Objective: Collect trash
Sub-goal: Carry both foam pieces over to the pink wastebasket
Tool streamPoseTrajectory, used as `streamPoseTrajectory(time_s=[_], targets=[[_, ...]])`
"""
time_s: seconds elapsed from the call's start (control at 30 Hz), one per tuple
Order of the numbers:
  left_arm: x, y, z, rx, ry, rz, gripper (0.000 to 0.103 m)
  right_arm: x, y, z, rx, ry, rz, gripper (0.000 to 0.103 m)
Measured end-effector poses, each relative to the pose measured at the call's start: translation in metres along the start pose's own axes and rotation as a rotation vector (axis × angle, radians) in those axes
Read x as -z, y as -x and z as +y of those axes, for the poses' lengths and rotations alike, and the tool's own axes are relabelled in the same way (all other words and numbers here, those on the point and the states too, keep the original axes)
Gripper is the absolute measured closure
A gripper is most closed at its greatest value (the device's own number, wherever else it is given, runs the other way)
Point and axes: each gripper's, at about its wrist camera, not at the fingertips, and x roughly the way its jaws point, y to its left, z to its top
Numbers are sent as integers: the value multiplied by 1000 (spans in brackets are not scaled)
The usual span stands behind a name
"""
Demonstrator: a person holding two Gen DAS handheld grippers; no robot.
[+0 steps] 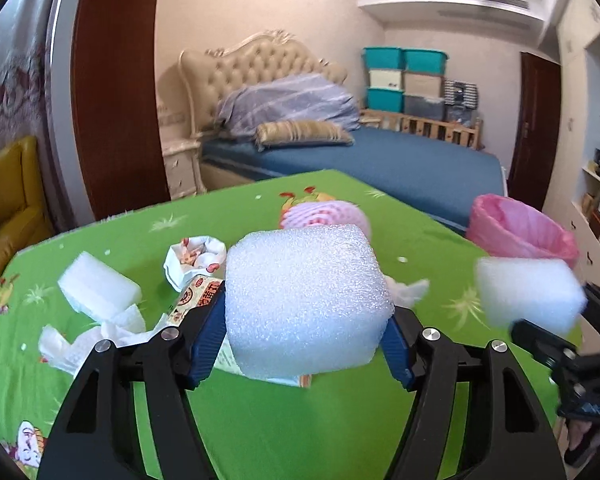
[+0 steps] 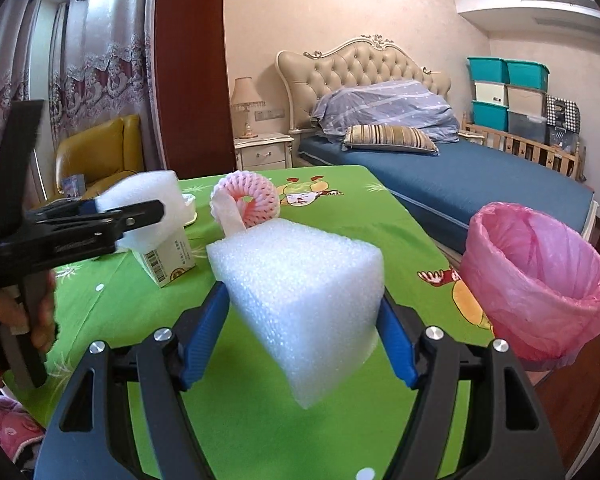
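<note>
Ribbed blue pads of each claw [image 1: 304,340] [image 2: 300,336] clamp a bubbly white foam block [image 1: 304,300] [image 2: 300,296].

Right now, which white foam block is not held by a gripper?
The foam block lying on the green table's left side, beside crumpled tissue. The other two sit clamped in the grippers.

A bright green cartoon-printed worktop [image 1: 260,420] carries a printed paper carton [image 2: 168,258] as landmark, with a pink foam fruit net [image 2: 246,200] behind it, crumpled white tissue [image 1: 96,340] and a white foam slab [image 1: 98,286] near it.
</note>
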Motion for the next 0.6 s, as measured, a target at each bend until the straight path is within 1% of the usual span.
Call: streamPoseTrajectory(time_s=[0.13, 0.23, 0.47, 0.6], targets=[[10, 23, -8, 14, -26, -32, 39, 5, 2, 4, 4, -6, 1, 34], [16, 33, -10, 24, -31, -38, 39, 8, 5, 4, 8, -21, 0, 34], [28, 40, -24, 54, -72, -47, 39, 7, 16, 5, 23, -20, -30, 34], [30, 44, -34, 55, -100, -65, 39, 5, 24, 4, 41, -16, -55, 34]])
